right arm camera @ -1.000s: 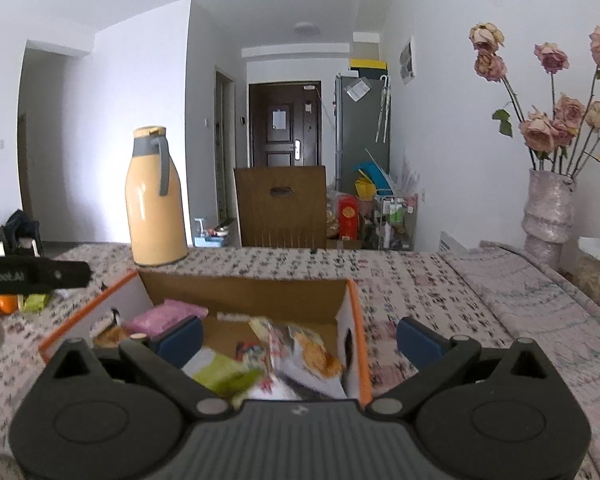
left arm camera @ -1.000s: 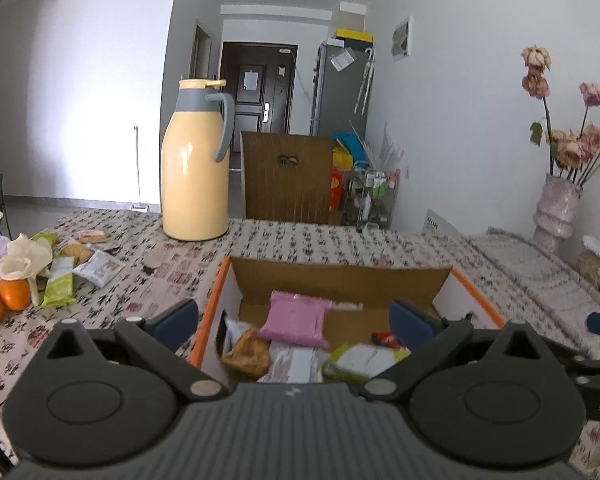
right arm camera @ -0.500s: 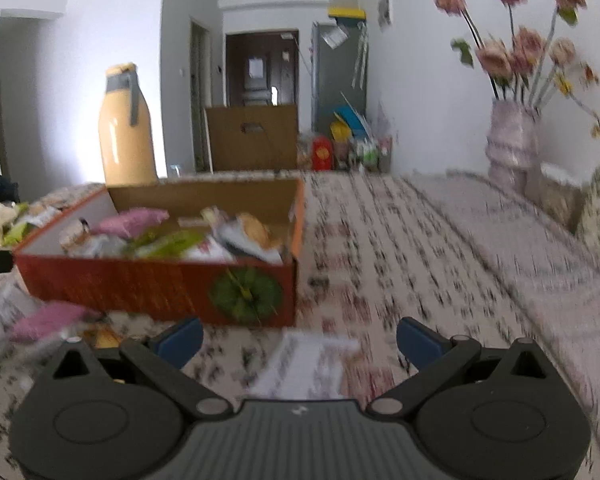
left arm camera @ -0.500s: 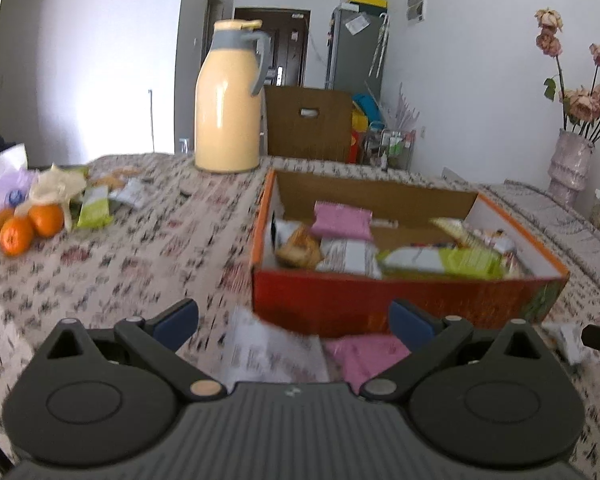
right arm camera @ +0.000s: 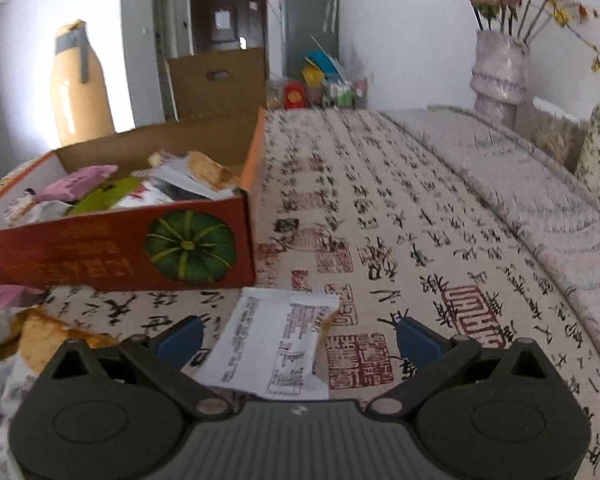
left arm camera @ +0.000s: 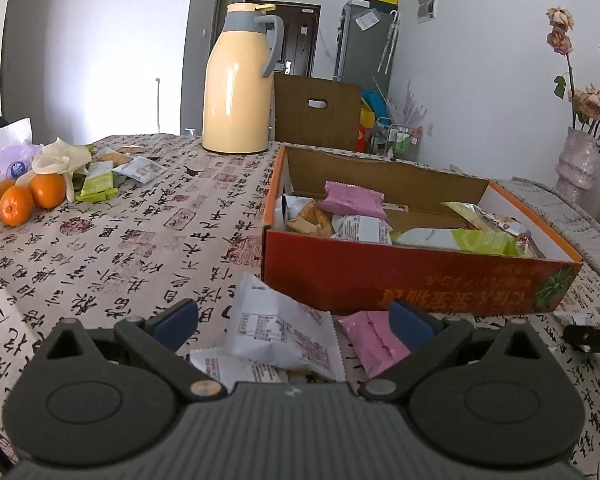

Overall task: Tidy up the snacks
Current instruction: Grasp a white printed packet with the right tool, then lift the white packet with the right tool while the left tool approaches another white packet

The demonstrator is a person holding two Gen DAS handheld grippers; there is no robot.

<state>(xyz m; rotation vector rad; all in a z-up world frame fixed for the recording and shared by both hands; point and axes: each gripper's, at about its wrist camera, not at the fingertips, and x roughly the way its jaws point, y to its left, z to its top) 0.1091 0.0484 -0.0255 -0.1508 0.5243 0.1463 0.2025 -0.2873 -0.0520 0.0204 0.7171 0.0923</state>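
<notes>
An orange cardboard box [left arm camera: 412,276] [right arm camera: 100,252] on the table holds several snack packets, among them a pink one [left arm camera: 354,199]. My left gripper [left arm camera: 294,322] is open just above the table in front of the box. A white snack packet [left arm camera: 278,330] lies between its fingers, and a pink packet [left arm camera: 370,338] lies by the right finger. My right gripper [right arm camera: 298,338] is open low over the table at the box's right front corner. A white packet [right arm camera: 278,342] with printed text lies flat between its fingers. More packets [right arm camera: 16,320] lie to its left.
A yellow thermos jug [left arm camera: 238,84] stands behind the box. Oranges [left arm camera: 28,196] and more snack packets [left arm camera: 112,168] sit at the table's far left. Vases with dried flowers [right arm camera: 500,72] stand at the right. A brown carton [left arm camera: 316,112] is beyond the table.
Both grippers have pulled back from above the box and dropped to the table in front of it. Loose packets now lie between their open fingers.
</notes>
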